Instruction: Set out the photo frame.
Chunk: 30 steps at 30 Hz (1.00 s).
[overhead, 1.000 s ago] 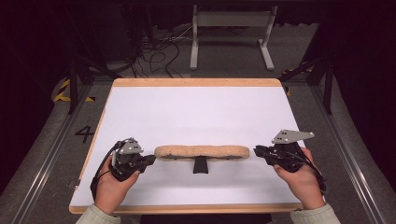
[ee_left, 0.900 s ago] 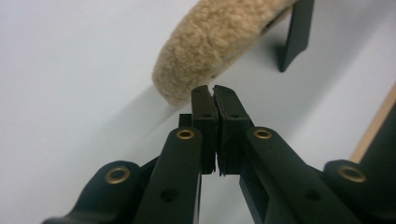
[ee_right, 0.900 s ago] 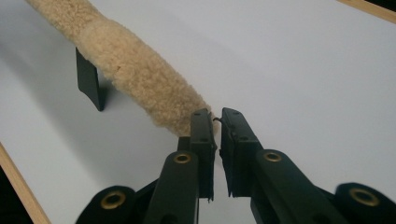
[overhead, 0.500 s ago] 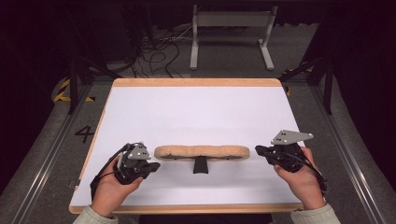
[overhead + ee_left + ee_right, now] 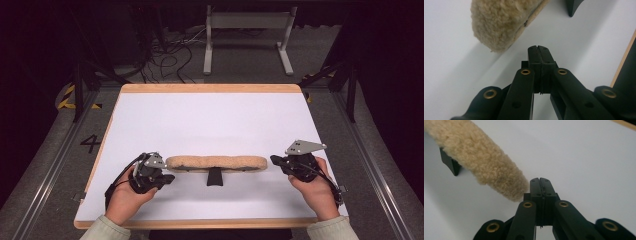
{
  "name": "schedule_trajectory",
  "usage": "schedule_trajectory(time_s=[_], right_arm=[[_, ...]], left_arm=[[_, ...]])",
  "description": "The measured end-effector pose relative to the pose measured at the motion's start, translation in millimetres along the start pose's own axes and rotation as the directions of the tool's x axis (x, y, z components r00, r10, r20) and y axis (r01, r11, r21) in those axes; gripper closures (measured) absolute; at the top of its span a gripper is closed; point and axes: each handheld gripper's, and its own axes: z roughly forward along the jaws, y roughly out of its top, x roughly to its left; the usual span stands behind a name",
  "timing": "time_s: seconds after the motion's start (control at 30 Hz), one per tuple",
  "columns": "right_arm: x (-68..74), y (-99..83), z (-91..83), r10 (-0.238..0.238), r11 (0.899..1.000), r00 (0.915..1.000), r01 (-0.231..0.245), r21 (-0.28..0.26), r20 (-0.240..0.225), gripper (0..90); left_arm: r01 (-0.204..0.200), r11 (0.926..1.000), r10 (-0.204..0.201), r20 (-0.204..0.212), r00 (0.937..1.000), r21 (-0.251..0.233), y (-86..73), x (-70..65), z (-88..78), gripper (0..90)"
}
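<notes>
Fleecy tan, one long pad (image 5: 216, 163) lies across the near half of my white table (image 5: 210, 120) on one black stand (image 5: 214, 177). Two grippers: left gripper (image 5: 169, 179) and right gripper (image 5: 274, 159), one beside each end (both pinched together, empty), neither visibly touching it.

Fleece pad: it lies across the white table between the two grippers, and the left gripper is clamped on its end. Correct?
Not quite. The left gripper is shut on nothing: the left gripper view shows its jaws pressed together beside the fleece pad, not on it. The pad does lie on the white table between both grippers.
</notes>
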Motion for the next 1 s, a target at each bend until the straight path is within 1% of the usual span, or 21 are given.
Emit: schedule_trajectory(time_s=[0.03, 0.07, 0.13, 0.17, 0.2, 0.27, 0.33, 0.37, 0.43, 0.47, 0.53, 0.6, 0.63, 0.67, 0.7, 0.77, 0.8, 0.83, 0.87, 1.0], right_arm=[[0.1, -0.6, 3.0, 0.002, 1.000, 0.9999, -0.002, 0.001, -0.010, 90.0], [0.5, -0.9, 5.0, 0.000, 1.000, 0.9999, 0.000, 0.005, -0.013, 90.0], [3.1, -0.9, 10.8, -0.020, 1.000, 0.9997, 0.021, 0.019, -0.015, 90.0], [4.0, -0.6, 12.1, -0.027, 0.999, 0.9995, 0.027, 0.022, -0.016, 90.0], [5.3, 0.0, 13.8, -0.033, 0.999, 0.9993, 0.034, 0.024, -0.017, 90.0], [6.1, 0.8, 15.5, -0.039, 0.999, 0.9991, 0.040, 0.027, -0.013, 90.0], [5.7, 0.6, 15.6, -0.032, 0.999, 0.9994, 0.033, 0.025, -0.015, 90.0], [5.5, 0.4, 15.6, -0.032, 0.999, 0.9994, 0.032, 0.025, -0.015, 90.0], [5.6, 0.3, 15.6, -0.030, 0.999, 0.9994, 0.031, 0.026, -0.016, 90.0], [5.8, 0.5, 15.7, -0.031, 0.999, 0.9994, 0.031, 0.026, -0.016, 90.0], [5.8, 0.4, 15.6, -0.029, 0.999, 0.9994, 0.030, 0.026, -0.016, 90.0], [5.9, 0.3, 15.6, -0.029, 0.999, 0.9994, 0.029, 0.026, -0.018, 90.0], [6.1, 0.3, 15.6, -0.029, 0.999, 0.9994, 0.030, 0.027, -0.019, 90.0], [6.4, 0.3, 15.4, -0.030, 0.999, 0.9994, 0.030, 0.029, -0.021, 90.0], [6.7, 0.4, 15.3, -0.028, 0.999, 0.9993, 0.029, 0.029, -0.024, 90.0], [7.5, 0.5, 14.6, -0.034, 0.999, 0.9990, 0.035, 0.034, -0.028, 90.0], [8.1, 0.5, 14.3, -0.038, 0.999, 0.9988, 0.039, 0.036, -0.032, 90.0], [8.1, 0.5, 14.3, -0.038, 0.999, 0.9988, 0.039, 0.036, -0.032, 90.0], [9.3, 0.8, 13.4, -0.045, 0.998, 0.9982, 0.047, 0.043, -0.040, 90.0], [12.6, 0.9, 11.5, -0.048, 0.997, 0.9973, 0.051, 0.053, -0.056, 90.0]], left_arm=[[0.002, 1.0000, -0.002, 0.004, 1.0000, -0.003, 0.2, 0.3, 0.0, 90.0], [0.005, 1.0000, -0.005, -0.001, 1.0000, -0.005, 0.2, 0.3, 0.2, 90.0], [0.018, 0.9998, -0.018, -0.007, 0.9998, 0.000, -0.3, 0.0, 1.0, 90.0], [0.001, 1.0000, -0.001, -0.019, 0.9998, -0.008, 0.0, 1.8, 2.2, 90.0], [0.009, 0.9999, -0.009, -0.017, 0.9998, -0.005, -0.3, 1.4, 2.6, 90.0], [0.021, 0.9997, -0.021, -0.012, 0.9997, -0.016, -0.6, 1.8, 3.6, 90.0], [0.032, 0.9990, -0.032, -0.002, 0.9995, -0.032, -0.8, 2.7, 3.5, 90.0], [0.040, 0.9985, -0.041, -0.006, 0.9992, -0.038, -0.8, 3.3, 3.3, 90.0], [0.044, 0.9981, -0.044, -0.013, 0.9989, -0.044, -0.8, 3.9, 3.3, 90.0], [0.057, 0.9967, -0.058, -0.021, 0.9981, -0.058, -1.1, 5.0, 3.5, 90.0], [0.058, 0.9964, -0.060, -0.027, 0.9978, -0.063, -1.1, 5.9, 3.6, 90.0], [0.069, 0.9945, -0.072, -0.043, 0.9965, -0.079, -0.1, 7.0, 4.1, 90.0], [0.060, 0.9951, -0.064, -0.046, 0.9969, -0.079, 1.0, 8.6, 4.2, 90.0], [0.060, 0.9951, -0.064, -0.046, 0.9969, -0.079, 1.0, 8.6, 4.2, 90.0], [0.069, 0.9938, -0.074, -0.045, 0.9963, -0.087, 2.6, 10.1, 6.5, 90.0], [0.065, 0.9941, -0.071, -0.057, 0.9959, -0.086, 4.2, 12.4, 7.3, 90.0], [0.073, 0.9933, -0.079, -0.058, 0.9952, -0.089, 5.0, 13.2, 7.4, 90.0], [0.073, 0.9933, -0.079, -0.058, 0.9952, -0.089, 5.0, 13.2, 7.4, 90.0], [0.075, 0.9921, -0.082, -0.068, 0.9943, -0.100, 6.7, 16.5, 7.5, 90.0], [0.091, 0.9893, -0.099, -0.073, 0.9923, -0.114, 9.4, 22.4, 9.3, 90.0]])
